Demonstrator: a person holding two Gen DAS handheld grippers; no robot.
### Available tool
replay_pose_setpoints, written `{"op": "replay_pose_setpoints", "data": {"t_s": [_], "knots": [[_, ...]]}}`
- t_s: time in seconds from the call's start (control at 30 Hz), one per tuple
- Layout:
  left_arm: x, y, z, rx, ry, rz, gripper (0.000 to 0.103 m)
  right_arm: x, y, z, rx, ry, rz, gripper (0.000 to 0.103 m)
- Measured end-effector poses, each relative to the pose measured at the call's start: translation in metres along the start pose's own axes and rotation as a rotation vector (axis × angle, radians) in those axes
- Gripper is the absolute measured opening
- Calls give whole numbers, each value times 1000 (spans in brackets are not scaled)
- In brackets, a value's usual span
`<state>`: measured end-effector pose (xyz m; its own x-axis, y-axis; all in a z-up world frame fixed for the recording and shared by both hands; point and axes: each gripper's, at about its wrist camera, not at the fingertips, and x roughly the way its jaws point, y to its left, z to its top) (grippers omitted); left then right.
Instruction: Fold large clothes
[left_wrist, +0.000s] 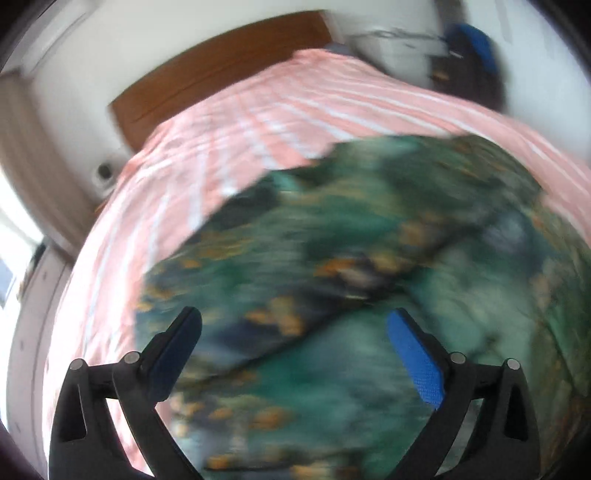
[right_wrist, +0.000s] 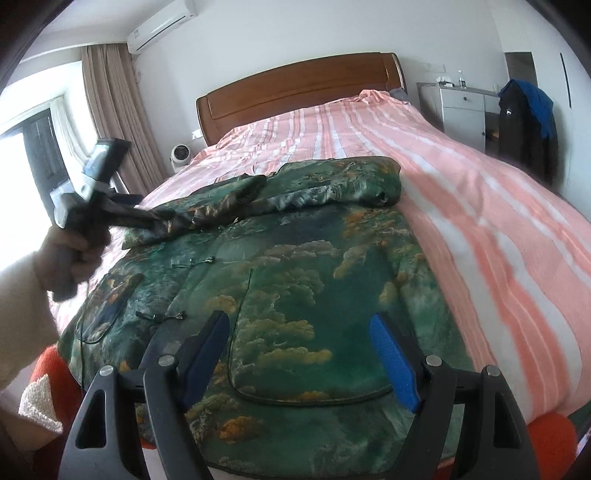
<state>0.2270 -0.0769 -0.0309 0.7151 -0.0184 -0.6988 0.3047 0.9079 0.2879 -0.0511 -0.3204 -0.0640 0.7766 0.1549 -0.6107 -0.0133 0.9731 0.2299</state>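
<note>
both grippers, left (left_wrist: 293, 339) and right (right_wrist: 299, 339), gape empty over the green jacket (right_wrist: 295, 280)

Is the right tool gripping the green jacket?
No. The right tool is open, hovering above the green jacket with nothing between its fingers.

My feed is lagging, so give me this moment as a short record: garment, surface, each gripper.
garment: green printed jacket spread flat on the bed, one sleeve folded across its upper part
surface: pink striped bedspread
left gripper: fingers open, above the jacket, nothing held; its view is motion-blurred
right gripper: fingers open, above the jacket's lower part, nothing held
</note>
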Motion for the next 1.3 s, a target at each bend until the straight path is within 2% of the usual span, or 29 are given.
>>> {"op": "replay_pose_setpoints", "data": {"t_s": [0.1, 0.2, 0.23, 0.3, 0.37, 0.5, 0.67, 0.97, 1.3], "knots": [[39, 40, -9, -115, 81, 105, 101, 5, 9, -1, -27, 5, 8, 78], [89, 55, -26, -165, 226, 175, 101, 9, 20, -5, -54, 22, 21, 78], [91, 54, -30, -173, 231, 185, 101, 10, 21, -7, -58, 31, 20, 78], [73, 49, -34, -206, 181, 184, 100, 9, 22, -7, -58, 39, 12, 78], [47, 40, -37, -218, 136, 141, 100, 4, 20, -5, -54, 29, 3, 78], [-13, 16, -55, -173, 60, 128, 101, 3, 13, -1, -45, 18, -24, 78], [-52, 2, -82, -140, 88, 169, 101, 9, 14, -3, -13, 36, -11, 78], [-72, 11, -105, -250, 129, 184, 101, -6, 33, -7, -80, 12, -19, 78], [-80, 10, -119, -287, 136, 173, 101, -18, 40, -13, -104, 6, -31, 78]]}}
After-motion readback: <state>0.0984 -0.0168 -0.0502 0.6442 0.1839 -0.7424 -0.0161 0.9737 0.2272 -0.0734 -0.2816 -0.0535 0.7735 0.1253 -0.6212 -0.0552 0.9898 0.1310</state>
